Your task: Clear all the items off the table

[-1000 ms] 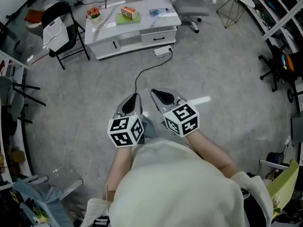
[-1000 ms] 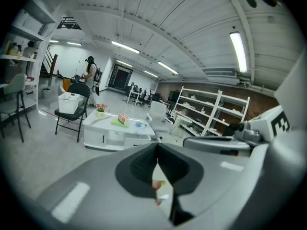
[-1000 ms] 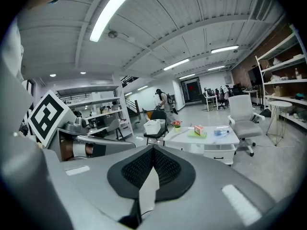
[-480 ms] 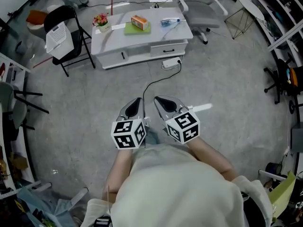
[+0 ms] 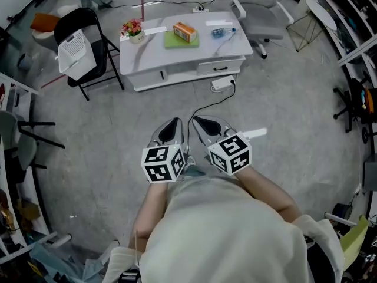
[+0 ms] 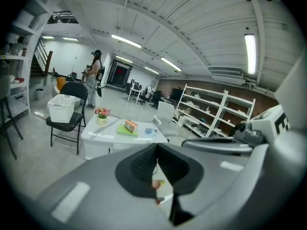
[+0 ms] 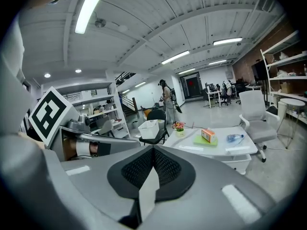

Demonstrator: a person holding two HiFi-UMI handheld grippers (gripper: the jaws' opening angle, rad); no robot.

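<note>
The left hand-held gripper and right hand-held gripper sit side by side close to the body. Each has its jaws pressed together with nothing between them. Past them a cable runs over the floor to a power strip at the foot of the bench.

The bench is well apart from both, so the step in hand looks like the approach. On it are flowers at the left, a box on a green pad in the middle, and a bottle at the right.

To do it well, step round the cable, stop square to the bench, and part the jaws only within reach. The basket on the chair left of the bench may serve as a drop place.
</note>
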